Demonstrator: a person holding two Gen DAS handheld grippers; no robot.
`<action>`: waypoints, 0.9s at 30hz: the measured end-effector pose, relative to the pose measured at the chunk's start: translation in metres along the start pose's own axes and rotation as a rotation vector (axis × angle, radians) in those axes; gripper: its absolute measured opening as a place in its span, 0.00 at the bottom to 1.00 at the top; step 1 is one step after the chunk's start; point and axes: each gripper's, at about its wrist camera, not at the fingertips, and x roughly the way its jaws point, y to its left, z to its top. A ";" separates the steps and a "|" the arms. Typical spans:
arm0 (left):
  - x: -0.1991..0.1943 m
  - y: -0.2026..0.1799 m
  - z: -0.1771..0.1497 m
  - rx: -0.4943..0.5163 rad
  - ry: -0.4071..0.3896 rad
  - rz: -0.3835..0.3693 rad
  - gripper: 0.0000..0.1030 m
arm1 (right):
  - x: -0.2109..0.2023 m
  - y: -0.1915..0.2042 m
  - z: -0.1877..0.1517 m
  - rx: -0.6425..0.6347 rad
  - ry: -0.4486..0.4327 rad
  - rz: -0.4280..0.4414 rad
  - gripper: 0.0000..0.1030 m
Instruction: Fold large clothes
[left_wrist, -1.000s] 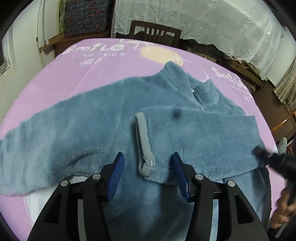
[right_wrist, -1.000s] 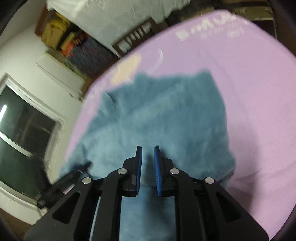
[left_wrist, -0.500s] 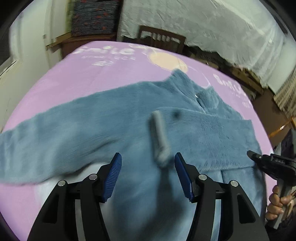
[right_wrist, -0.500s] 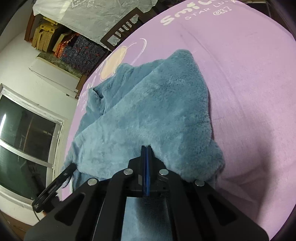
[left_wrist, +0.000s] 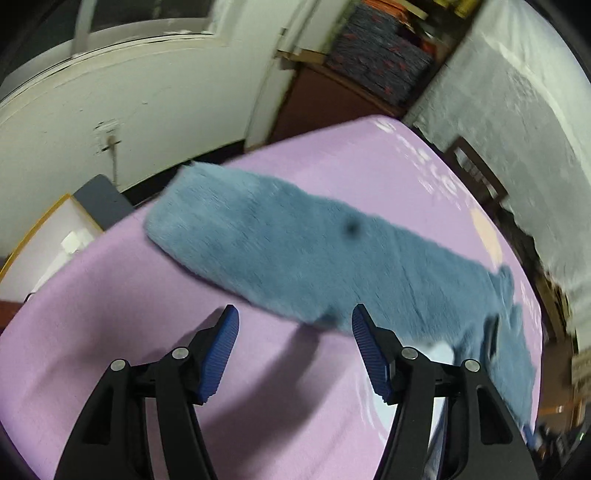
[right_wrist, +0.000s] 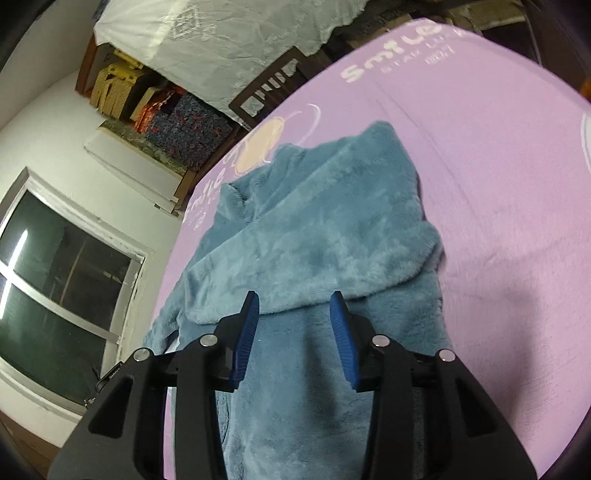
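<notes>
Motion blur softens the blue fleece garment and the chair behind; the garment's lower part runs behind the right hand-held gripper and off frame.

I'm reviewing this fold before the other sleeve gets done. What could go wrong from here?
1. The stretched-out sleeve reaches close to the edge of the purple cover; a clumsy grab by the open left gripper might push its cuff end over that edge.
2. The folded sleeve lies loose on the fleece with the right gripper open over it, holding nothing. Tugging the garment from the left could slide that fold apart.
</notes>
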 end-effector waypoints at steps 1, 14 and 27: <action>0.001 0.002 0.003 -0.017 -0.013 0.005 0.62 | 0.002 -0.001 0.000 0.011 0.000 -0.004 0.44; 0.006 0.015 0.020 -0.126 -0.076 -0.007 0.15 | -0.003 -0.015 0.006 0.054 -0.056 -0.062 0.51; -0.023 -0.088 0.020 0.230 -0.158 0.049 0.09 | 0.000 -0.011 0.006 0.050 -0.037 -0.041 0.51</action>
